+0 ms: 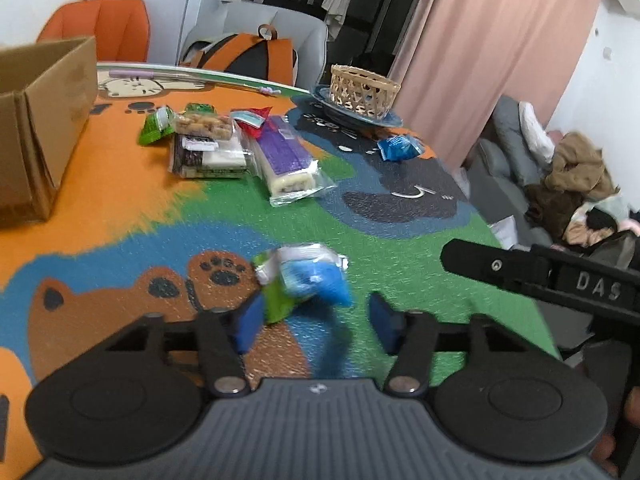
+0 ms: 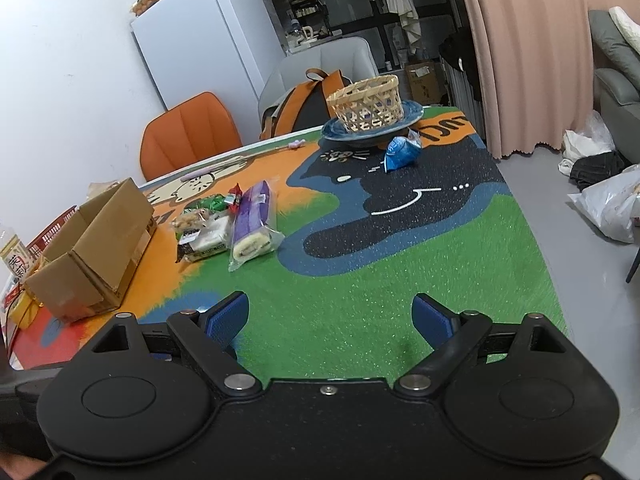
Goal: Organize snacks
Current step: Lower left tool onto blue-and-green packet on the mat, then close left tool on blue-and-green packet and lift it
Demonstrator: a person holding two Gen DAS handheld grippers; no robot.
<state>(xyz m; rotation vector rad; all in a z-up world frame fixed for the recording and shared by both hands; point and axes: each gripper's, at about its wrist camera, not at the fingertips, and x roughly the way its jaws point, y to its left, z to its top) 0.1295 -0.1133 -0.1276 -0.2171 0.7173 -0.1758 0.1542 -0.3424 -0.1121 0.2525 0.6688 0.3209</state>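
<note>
Lived-in home, dining and living area in one. Ahead of the right gripper point(image 2: 330, 322): white fridge point(image 2: 208, 36), orange chair point(image 2: 188, 136), backpack point(image 2: 304, 100) on a grey chair. To its right: pink curtain point(image 2: 520, 52), grey sofa point(image 2: 616, 76). Cartoon cat mat point(image 2: 400, 208) covers the worktop below.

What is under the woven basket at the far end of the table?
The woven basket sits on a blue plate. The plate rests on something dark, mostly hidden. The basket's inside cannot be seen.

White walls, grey floor point(image 2: 592, 264). Orange chair point(image 2: 188, 136) and a grey chair point(image 2: 332, 60) behind the table, white fridge point(image 2: 208, 40) in the corner, pink curtain point(image 2: 524, 56), grey sofa point(image 2: 616, 80) piled with clothes.
</note>
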